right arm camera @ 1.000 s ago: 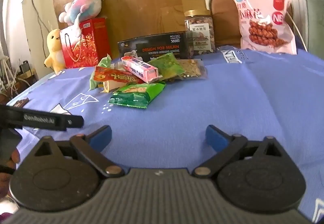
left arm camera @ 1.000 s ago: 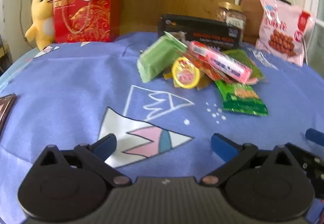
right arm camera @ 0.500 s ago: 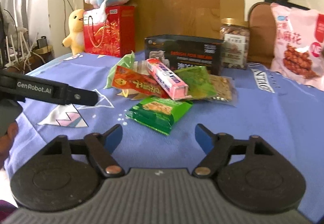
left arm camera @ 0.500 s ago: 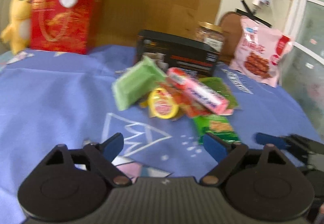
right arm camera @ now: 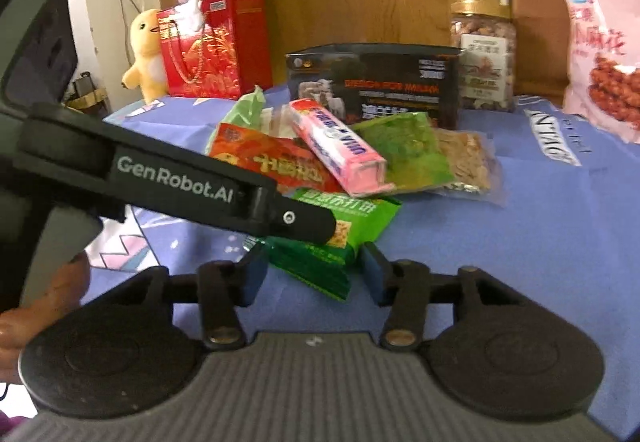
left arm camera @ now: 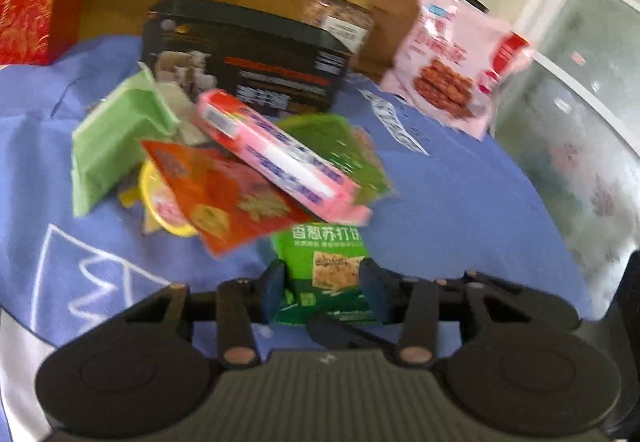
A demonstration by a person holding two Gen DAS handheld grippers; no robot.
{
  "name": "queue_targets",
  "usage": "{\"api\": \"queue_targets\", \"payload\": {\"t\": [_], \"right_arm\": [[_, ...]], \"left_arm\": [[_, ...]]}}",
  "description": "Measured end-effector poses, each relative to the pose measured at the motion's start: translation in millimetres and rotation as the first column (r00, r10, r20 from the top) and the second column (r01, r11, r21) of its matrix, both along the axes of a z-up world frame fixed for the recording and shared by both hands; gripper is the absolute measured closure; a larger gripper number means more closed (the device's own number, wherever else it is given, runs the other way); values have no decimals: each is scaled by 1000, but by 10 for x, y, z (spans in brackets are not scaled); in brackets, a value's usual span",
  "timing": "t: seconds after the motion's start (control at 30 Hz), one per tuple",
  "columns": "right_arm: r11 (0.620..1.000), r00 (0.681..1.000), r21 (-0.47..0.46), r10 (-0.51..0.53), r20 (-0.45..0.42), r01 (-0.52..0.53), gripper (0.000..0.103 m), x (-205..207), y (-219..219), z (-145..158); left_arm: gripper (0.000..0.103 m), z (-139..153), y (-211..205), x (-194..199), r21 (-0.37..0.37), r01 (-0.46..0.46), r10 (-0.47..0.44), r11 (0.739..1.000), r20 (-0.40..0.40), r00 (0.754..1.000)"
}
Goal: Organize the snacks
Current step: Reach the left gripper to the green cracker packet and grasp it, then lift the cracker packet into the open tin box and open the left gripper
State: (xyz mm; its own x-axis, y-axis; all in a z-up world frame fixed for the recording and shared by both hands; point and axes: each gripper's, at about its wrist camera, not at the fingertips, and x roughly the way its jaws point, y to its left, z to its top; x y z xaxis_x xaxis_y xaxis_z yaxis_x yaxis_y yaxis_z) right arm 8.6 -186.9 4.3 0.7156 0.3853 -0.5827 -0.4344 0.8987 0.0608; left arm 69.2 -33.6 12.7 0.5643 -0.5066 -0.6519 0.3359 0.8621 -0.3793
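Observation:
A pile of snacks lies on the blue cloth: a green cracker packet (left arm camera: pixel 326 266) in front, a red-orange packet (left arm camera: pixel 228 198), a pink box (left arm camera: pixel 276 158) on top, a pale green packet (left arm camera: pixel 112 138) and a yellow cup (left arm camera: pixel 160 202). My left gripper (left arm camera: pixel 324 288) has its fingers on either side of the green cracker packet's near end, narrowed around it. My right gripper (right arm camera: pixel 312 274) also straddles the green cracker packet (right arm camera: pixel 352 230), its fingers close beside it. The left gripper's body (right arm camera: pixel 172 182) crosses the right wrist view.
A black box (left arm camera: pixel 244 58) stands behind the pile, with a nut jar (left arm camera: pixel 340 18) and a pink bag (left arm camera: pixel 452 70) to its right. A red gift box (right arm camera: pixel 216 46) and plush toys (right arm camera: pixel 144 46) stand at the back left. The table edge runs at right.
Both grippers moved forward to the green cracker packet and their fingers narrowed from wide open to either side of it. The left view swung right.

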Motion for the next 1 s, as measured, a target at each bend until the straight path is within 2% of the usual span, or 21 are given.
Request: {"api": "queue_targets", "payload": {"t": [0.1,0.27,0.3,0.33,0.4,0.47,0.5,0.53,0.57,0.63,0.67,0.7,0.8,0.9,1.0], "right_arm": [[1000,999,-23,-19,28,20,48,-255,-150,11],[996,994,-50,-74,81,78,46,-539,-405,4],[995,993,-40,-90,81,94,44,-548,-458,-3],[993,991,-31,-107,79,110,40,-540,-496,-4],[991,988,-21,-131,81,134,36,-517,-558,-9],[992,988,-31,-121,92,124,36,-539,-546,-33],[993,989,-41,-110,101,114,36,-530,-535,-45],[994,989,-42,-100,108,105,37,-551,-523,-70],[995,990,-28,-88,108,91,40,-549,-534,-82],[995,989,-31,-94,112,98,44,-520,-538,-74],[994,989,-30,-98,110,102,52,-510,-551,-58],[995,990,-11,-99,102,101,55,-478,-580,-26],[992,986,59,-115,124,109,55,-420,-662,117],[992,980,68,-118,159,108,56,-246,-632,259],[990,973,95,-122,196,105,55,8,-593,416]], "left_arm": [[63,-24,-109,-188,-13,80,-80,997,0,997],[60,-43,-378,-329,-37,223,-223,974,5,975],[56,-41,-424,-323,-36,237,-237,971,3,972],[46,-35,-470,-300,-32,249,-249,968,0,968],[39,-19,-524,-270,-22,258,-258,966,3,966],[40,-17,-536,-264,-5,258,-258,966,-2,966],[44,-18,-525,-284,-10,257,-257,966,-5,966],[58,-23,-511,-285,-19,264,-264,964,-10,964],[62,-31,-534,-280,-23,273,-274,962,-18,962],[62,-22,-546,-292,-5,263,-263,965,-7,965],[62,10,-560,-295,12,254,-254,967,6,967],[63,56,-565,-290,21,247,-248,969,19,969],[63,297,-564,-248,4,253,-253,967,84,964],[63,555,-587,-160,7,247,-245,969,163,956],[63,741,-574,18,18,208,-207,978,209,956]]}}
